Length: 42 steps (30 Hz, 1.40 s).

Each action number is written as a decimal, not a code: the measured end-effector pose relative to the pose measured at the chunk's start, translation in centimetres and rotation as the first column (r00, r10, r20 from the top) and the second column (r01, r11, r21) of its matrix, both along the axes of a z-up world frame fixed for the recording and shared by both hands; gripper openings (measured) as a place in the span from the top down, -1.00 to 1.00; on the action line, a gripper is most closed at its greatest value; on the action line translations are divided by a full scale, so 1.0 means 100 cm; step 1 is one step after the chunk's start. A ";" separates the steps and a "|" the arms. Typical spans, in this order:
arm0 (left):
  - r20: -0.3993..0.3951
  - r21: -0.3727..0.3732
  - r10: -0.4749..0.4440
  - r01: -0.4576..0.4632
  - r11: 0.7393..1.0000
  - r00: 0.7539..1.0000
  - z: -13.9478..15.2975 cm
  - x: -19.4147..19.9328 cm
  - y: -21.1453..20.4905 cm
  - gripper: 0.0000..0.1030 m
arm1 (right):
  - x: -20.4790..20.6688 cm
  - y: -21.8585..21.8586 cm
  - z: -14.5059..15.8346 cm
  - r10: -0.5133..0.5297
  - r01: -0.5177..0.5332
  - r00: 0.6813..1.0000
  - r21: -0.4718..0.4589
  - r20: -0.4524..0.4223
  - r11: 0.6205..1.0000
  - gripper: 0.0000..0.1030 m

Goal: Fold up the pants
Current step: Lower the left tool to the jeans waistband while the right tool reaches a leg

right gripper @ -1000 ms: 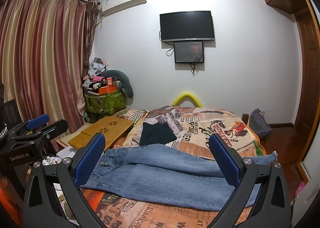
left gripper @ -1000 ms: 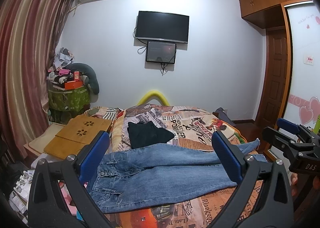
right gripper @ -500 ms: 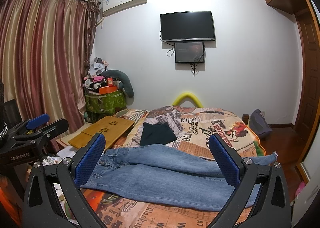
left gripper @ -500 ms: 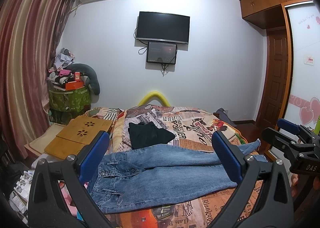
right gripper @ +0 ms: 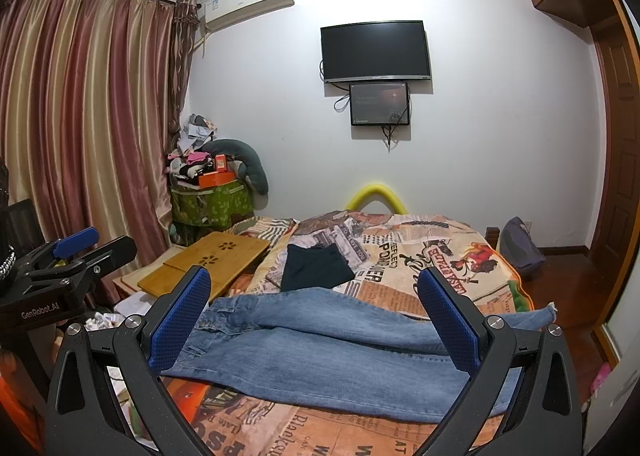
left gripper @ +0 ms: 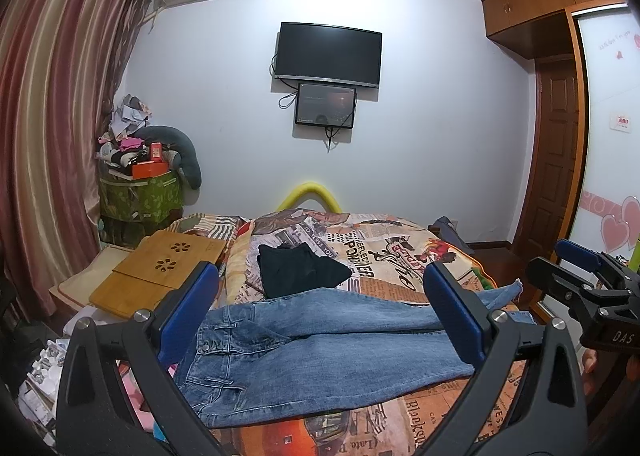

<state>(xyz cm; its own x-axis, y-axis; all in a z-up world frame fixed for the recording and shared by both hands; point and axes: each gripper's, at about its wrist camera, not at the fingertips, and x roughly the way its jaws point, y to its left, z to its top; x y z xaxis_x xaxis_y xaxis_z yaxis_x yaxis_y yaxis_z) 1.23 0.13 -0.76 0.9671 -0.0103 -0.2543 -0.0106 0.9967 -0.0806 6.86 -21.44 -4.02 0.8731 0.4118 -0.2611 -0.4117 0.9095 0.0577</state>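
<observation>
Left wrist view: jeans (left gripper: 320, 344) flat on bed (left gripper: 400, 256), just before black cloth (left gripper: 300, 272).
Long axis: crosswise; waist left, hems right.
Left gripper (left gripper: 320, 320): jaws apart, empty, nearer waist.
Right gripper (right gripper: 316, 320): jaws apart, empty, nearer hems.

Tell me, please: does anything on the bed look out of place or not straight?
The jeans are not laid out neatly: one leg crosses over the other, and the frayed hem hangs past the edge of the bed. A folded black garment lies just behind them. Both tongs, left and right, are open and hold nothing.
</observation>
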 end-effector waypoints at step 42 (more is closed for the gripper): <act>-0.783 0.020 0.121 -0.170 0.985 0.611 -0.266 0.390 0.186 -0.30 | 0.334 -0.005 -0.172 0.047 -0.235 0.815 -0.256 -0.578 0.938 -0.95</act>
<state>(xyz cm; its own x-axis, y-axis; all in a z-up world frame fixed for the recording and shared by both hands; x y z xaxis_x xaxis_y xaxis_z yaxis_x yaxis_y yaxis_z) 40.20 18.72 -27.39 0.3957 0.0761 -0.9152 -0.2381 0.9710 -0.0222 40.24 -21.96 -21.22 0.4763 0.3374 -0.8119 -0.5191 0.8532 0.0500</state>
